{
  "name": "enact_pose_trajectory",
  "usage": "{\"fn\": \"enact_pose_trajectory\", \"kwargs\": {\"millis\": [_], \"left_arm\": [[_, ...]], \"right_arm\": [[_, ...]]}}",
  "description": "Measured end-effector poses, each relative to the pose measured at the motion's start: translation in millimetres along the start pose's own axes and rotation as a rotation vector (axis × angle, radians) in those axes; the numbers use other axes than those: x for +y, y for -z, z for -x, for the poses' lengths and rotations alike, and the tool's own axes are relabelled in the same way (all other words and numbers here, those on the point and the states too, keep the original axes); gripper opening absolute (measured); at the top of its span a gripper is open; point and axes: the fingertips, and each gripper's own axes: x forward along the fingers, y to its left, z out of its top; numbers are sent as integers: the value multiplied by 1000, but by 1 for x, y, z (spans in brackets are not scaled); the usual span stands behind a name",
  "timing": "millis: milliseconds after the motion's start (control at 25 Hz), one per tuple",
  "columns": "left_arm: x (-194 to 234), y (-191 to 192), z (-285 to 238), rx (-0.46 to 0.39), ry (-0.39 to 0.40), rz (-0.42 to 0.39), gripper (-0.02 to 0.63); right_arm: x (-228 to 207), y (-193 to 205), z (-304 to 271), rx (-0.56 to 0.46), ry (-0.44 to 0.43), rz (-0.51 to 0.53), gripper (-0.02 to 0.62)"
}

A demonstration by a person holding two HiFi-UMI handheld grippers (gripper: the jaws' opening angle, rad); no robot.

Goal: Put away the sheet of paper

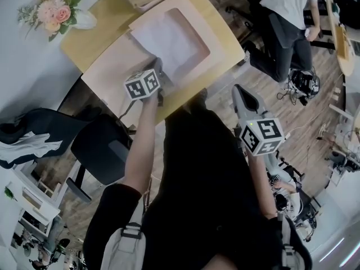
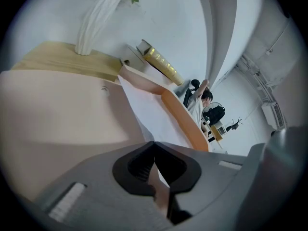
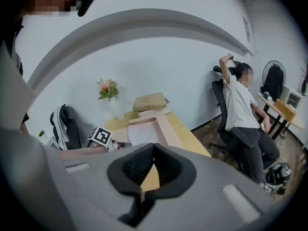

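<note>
step: likely seating sheet (image 1: 171,41) in folder (image 1: 112,66), upper centre | left tongs (image 2: 154,150) clenched on sheet edge | right tongs (image 3: 153,150) clenched, empty, lower right | next: sheet to be flattened, then released

Office (desk (image 1: 223,35), swivel chairs (image 1: 104,148))

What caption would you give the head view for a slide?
From above: left gripper pinches the white sheet in a pink tray on the wooden table; right gripper hangs aside, shut.
</note>
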Motion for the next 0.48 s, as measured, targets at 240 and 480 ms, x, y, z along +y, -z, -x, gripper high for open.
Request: {"fn": "enact_pose_trajectory", "kwargs": {"millis": [240,480], "left_arm": [[4,1,-1,36,-10,-41,12],[-1,3,-1,50,5,-76,140]], "right_arm": [[4,6,-2,16,-5,-7,3],[10,24,-5,44,-20,-25,3]]}}
